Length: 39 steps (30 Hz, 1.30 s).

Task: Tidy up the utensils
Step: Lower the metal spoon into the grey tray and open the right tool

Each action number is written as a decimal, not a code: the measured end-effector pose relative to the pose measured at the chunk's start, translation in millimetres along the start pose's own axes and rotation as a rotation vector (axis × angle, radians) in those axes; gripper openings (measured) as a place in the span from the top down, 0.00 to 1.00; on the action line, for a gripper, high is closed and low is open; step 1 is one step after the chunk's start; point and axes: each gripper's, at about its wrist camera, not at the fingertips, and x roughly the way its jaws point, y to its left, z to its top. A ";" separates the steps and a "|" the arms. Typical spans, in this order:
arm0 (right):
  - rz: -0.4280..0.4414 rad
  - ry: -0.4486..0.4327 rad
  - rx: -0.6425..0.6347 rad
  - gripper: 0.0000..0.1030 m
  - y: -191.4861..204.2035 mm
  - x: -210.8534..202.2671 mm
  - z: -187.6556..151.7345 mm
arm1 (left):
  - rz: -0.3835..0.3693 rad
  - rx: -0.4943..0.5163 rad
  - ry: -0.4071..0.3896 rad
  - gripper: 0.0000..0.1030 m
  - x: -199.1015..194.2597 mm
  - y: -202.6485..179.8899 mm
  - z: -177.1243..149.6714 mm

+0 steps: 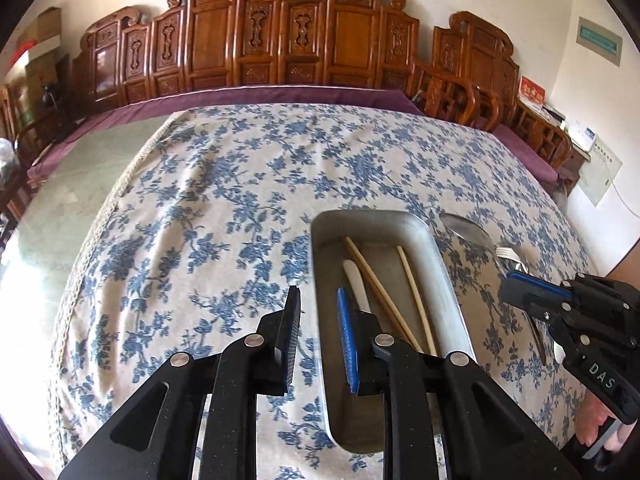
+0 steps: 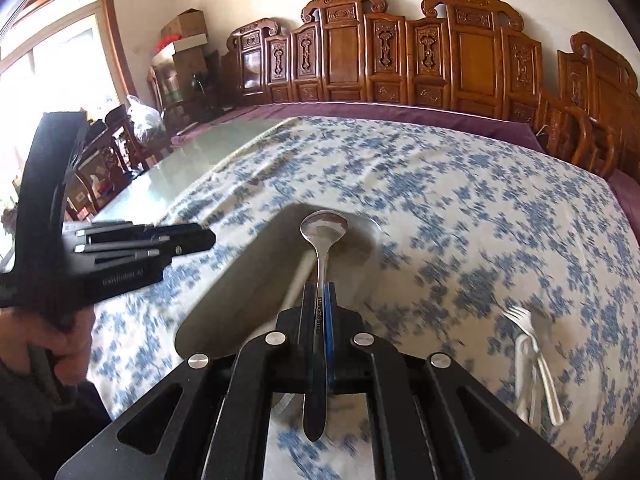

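Note:
A metal tray (image 1: 446,280) lies on the flowered tablecloth and holds two chopsticks (image 1: 414,292) and a white knife (image 1: 356,280). My left gripper (image 1: 320,320) is open and empty, its jaws astride the tray's left rim. My right gripper (image 2: 319,300) is shut on a steel spoon (image 2: 323,230) and holds it over the tray (image 2: 240,280). In the left wrist view the right gripper (image 1: 520,288) is to the right of the tray, with the spoon's bowl (image 1: 466,232) ahead of it. Forks (image 2: 528,344) lie on the cloth to the right; they also show in the left wrist view (image 1: 510,256).
The flowered cloth (image 1: 240,200) covers most of a glass-topped table (image 1: 80,176). A carved wooden bench (image 1: 280,52) with a purple cushion runs along the far side. Boxes and chairs stand at the far left (image 2: 184,40).

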 end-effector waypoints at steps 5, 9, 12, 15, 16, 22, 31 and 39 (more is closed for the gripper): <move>0.022 0.017 0.013 0.95 15.2 23.3 12.2 | 0.007 -0.028 -0.007 0.83 -1.5 11.9 2.1; 0.022 0.054 0.015 0.94 21.9 47.7 11.2 | 0.015 -0.048 -0.011 0.83 -2.7 18.5 2.9; 0.003 0.090 0.015 0.94 25.0 64.8 2.8 | 0.018 -0.055 -0.013 0.83 -3.0 21.1 2.9; -0.005 0.113 0.016 0.94 28.2 75.8 -5.7 | 0.021 -0.057 -0.012 0.83 -2.6 23.0 2.8; -0.008 0.123 0.014 0.94 29.2 79.8 -7.6 | 0.021 -0.058 -0.012 0.83 -3.0 23.2 2.5; -0.018 0.157 0.009 0.94 30.7 93.3 -15.1 | 0.022 -0.053 -0.012 0.83 -2.9 21.7 2.3; -0.020 0.139 -0.009 0.94 29.2 87.8 -19.7 | 0.021 -0.049 -0.011 0.83 -2.8 20.3 2.3; 0.011 0.122 -0.012 0.95 27.7 81.4 -13.6 | 0.018 -0.045 -0.014 0.83 -3.4 15.9 3.4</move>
